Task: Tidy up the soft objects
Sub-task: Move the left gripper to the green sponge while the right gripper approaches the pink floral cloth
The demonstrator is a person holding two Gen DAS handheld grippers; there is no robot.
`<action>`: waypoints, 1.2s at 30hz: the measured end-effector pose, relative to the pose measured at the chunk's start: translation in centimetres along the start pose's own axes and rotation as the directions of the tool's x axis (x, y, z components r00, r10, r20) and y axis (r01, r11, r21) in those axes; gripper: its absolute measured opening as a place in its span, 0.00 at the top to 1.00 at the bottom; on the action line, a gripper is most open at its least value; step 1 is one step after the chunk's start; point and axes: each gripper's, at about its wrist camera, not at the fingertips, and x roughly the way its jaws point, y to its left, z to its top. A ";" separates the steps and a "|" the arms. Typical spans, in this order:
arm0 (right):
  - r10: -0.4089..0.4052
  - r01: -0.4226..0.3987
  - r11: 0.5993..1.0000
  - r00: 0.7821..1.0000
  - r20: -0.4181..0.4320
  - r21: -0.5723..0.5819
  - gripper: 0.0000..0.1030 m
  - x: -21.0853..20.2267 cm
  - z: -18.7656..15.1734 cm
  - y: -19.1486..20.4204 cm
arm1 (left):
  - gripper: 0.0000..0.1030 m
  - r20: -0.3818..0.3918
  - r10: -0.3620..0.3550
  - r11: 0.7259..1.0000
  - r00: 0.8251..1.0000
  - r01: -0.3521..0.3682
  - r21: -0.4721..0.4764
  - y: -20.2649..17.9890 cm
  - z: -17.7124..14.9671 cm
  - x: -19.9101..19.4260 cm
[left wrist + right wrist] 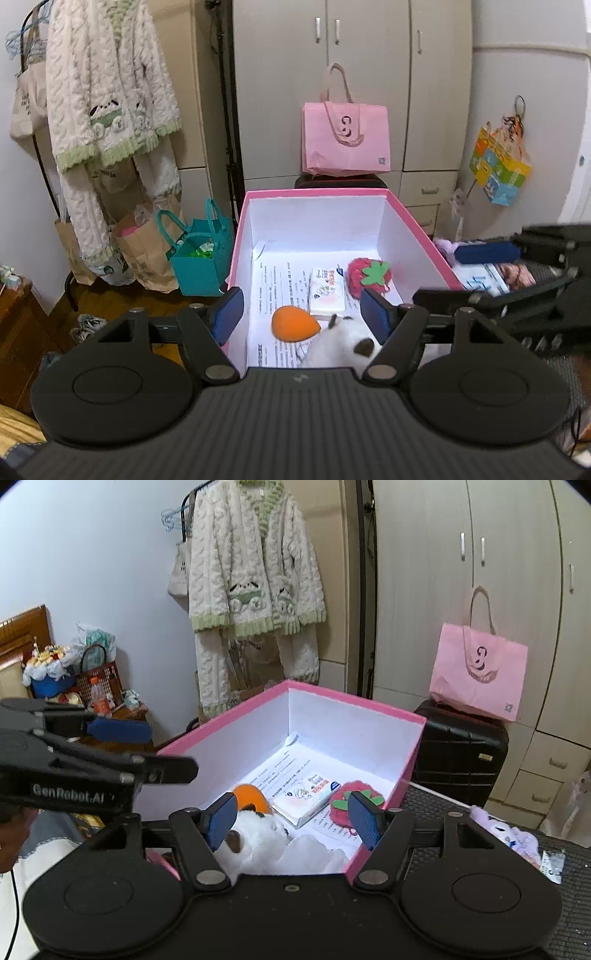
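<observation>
Left claw (302, 314) nearest lens, pads wide apart, nothing between. Right claw (293, 818) likewise spread, empty. White plush toy (266, 836) lies in near end of pink box (413, 771), just below and ahead of both claws, free of pads. Orange sponge (294, 325), tissue pack (328, 293), strawberry plush (367, 277) beyond it.

Risks: claw snags box rim, shifts box; purple plush (506, 836) on desk at box's right gets overlooked; two claws close together, may collide.

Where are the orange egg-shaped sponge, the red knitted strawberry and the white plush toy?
orange egg-shaped sponge (294, 325), left wrist view, middle of body
red knitted strawberry (360, 275), left wrist view, red knit
white plush toy (258, 830), right wrist view, head
</observation>
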 end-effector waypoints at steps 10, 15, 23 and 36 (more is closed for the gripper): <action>0.031 -0.030 0.999 0.999 0.042 -0.009 0.28 -4.7 0.2 0.3 | 0.33 -0.030 -0.069 0.997 0.997 0.069 0.020 -0.7 -0.6 -3.4; 0.044 -0.043 0.999 0.998 0.044 -0.030 0.28 -6.7 -0.5 0.7 | 0.31 -0.043 -0.092 0.995 0.995 0.093 0.032 -1.1 -1.1 -5.0; 0.061 -0.059 0.998 0.997 0.055 -0.038 0.27 -10.1 -2.0 0.5 | 0.26 -0.019 -0.135 0.988 0.991 0.136 0.078 -3.1 -1.6 -7.8; -0.057 0.057 0.998 0.998 0.009 -0.013 0.26 -14.4 -6.4 -3.1 | 0.26 -0.104 -0.304 0.938 0.947 0.316 0.141 -8.6 -2.0 -7.9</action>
